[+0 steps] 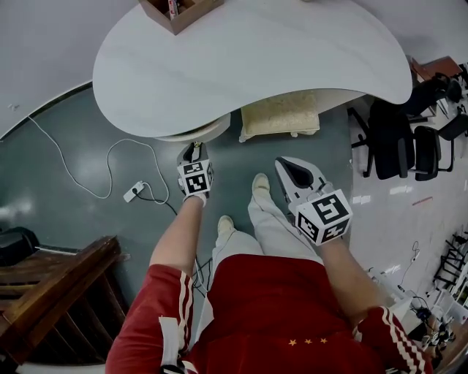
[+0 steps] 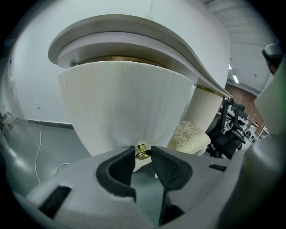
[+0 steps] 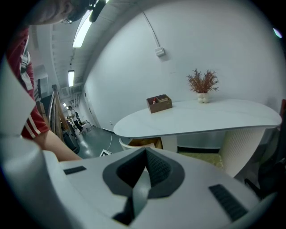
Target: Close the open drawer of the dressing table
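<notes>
The white dressing table has a curved, ribbed drawer standing out from under its top. In the left gripper view the drawer front fills the middle, with a gap under the top. Its small gold knob sits between the tips of my left gripper, whose pads close on it. From the head view my left gripper is right at the drawer. My right gripper hangs apart to the right, pads together and empty. The right gripper view shows the drawer's wooden inside.
A cream cushioned stool stands under the table beside the drawer. A wooden box and a small plant sit on top. A white cable and plug lie on the floor at left; black chairs stand right.
</notes>
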Demonstrator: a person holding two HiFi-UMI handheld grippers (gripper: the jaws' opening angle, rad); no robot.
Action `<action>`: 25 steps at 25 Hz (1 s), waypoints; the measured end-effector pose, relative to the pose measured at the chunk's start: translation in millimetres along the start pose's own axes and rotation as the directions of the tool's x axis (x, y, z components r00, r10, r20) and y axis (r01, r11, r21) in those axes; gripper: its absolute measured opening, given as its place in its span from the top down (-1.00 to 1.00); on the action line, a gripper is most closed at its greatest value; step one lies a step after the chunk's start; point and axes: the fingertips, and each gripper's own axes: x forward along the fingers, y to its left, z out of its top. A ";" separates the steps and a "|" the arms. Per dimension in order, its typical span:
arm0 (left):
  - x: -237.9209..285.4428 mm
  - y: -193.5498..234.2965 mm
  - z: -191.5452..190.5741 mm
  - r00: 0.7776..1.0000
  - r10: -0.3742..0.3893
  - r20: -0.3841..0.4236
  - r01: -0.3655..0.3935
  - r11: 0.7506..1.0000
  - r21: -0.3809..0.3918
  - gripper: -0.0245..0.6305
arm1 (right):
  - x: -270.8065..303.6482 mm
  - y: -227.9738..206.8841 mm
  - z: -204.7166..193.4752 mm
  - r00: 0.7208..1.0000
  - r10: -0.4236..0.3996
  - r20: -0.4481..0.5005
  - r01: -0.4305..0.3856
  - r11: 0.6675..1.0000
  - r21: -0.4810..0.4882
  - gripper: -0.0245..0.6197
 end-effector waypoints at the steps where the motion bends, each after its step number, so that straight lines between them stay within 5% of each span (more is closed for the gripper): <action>1: 0.0 0.1 -0.3 1.000 0.004 0.000 -0.004 1.000 0.002 0.59 | 5.3 -0.7 -2.6 1.000 0.004 -0.001 -0.004 1.000 0.001 0.91; 25: 3.0 -1.0 2.8 0.997 0.046 0.062 -0.045 0.999 -0.013 0.59 | 101.3 -10.5 -31.3 0.996 0.090 -0.007 -0.091 0.994 -0.060 0.91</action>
